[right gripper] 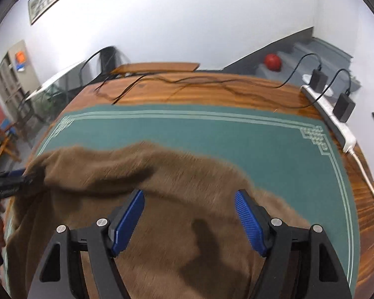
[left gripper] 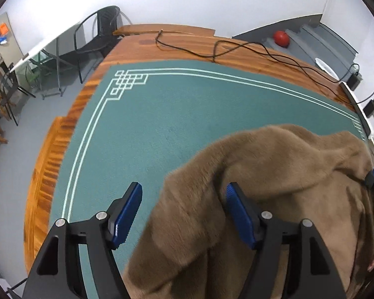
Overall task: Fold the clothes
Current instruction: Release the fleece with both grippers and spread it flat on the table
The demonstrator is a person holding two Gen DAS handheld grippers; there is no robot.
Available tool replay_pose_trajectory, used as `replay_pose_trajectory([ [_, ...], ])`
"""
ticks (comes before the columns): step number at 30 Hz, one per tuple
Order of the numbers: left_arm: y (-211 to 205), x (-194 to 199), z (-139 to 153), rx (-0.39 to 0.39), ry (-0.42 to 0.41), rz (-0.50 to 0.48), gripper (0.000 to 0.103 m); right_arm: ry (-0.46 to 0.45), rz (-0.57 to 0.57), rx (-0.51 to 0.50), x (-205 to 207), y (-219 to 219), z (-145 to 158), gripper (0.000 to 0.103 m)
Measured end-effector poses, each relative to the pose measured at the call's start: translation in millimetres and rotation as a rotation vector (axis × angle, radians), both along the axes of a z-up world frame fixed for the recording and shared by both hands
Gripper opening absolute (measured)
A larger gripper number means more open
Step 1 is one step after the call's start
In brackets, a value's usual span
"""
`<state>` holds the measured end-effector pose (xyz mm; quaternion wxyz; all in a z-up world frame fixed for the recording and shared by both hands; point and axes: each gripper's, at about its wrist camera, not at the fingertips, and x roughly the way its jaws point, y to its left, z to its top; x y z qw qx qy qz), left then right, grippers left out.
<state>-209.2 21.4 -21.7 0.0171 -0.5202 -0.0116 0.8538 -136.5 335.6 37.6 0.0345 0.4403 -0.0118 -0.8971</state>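
I had the fuzzy brown fleece garment (right gripper: 162, 199) heaped on the green felt mat (left gripper: 149, 124) covering the wooden tabletop (left gripper: 187, 44); both my left gripper (left gripper: 183, 211) and right gripper (right gripper: 189, 214) hung above it, jaws wide, empty. It looked soft, floppy, fairly thick; I judged its edge best to pinch

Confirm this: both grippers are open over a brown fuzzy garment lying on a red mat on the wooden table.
One detail is wrong: the mat is green with pale border lines, not red, as both wrist views show. The rest holds: the left gripper and right gripper are open over the brown fuzzy garment on the wooden table.
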Motion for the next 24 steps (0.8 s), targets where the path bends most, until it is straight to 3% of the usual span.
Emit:
replay_pose_trajectory([
  [11,7.9,68.6,23.5,0.054,-0.045,-0.112,0.081,-0.121,0.152,-0.056,95.9,-31.4,4.4,0.077],
  [15,10.1,106.3,21.4,0.081,-0.102,-0.154,0.081,-0.17,0.226,-0.024,139.3,-50.8,-10.0,0.077],
  [19,14.8,154.1,15.6,0.049,-0.138,-0.212,0.081,-0.219,0.286,0.0,183.0,-61.6,-26.9,0.077],
  [24,-3.4,212.2,3.9,0.024,-0.178,-0.176,0.081,-0.275,0.289,0.01,227.2,-60.0,-48.7,0.077],
])
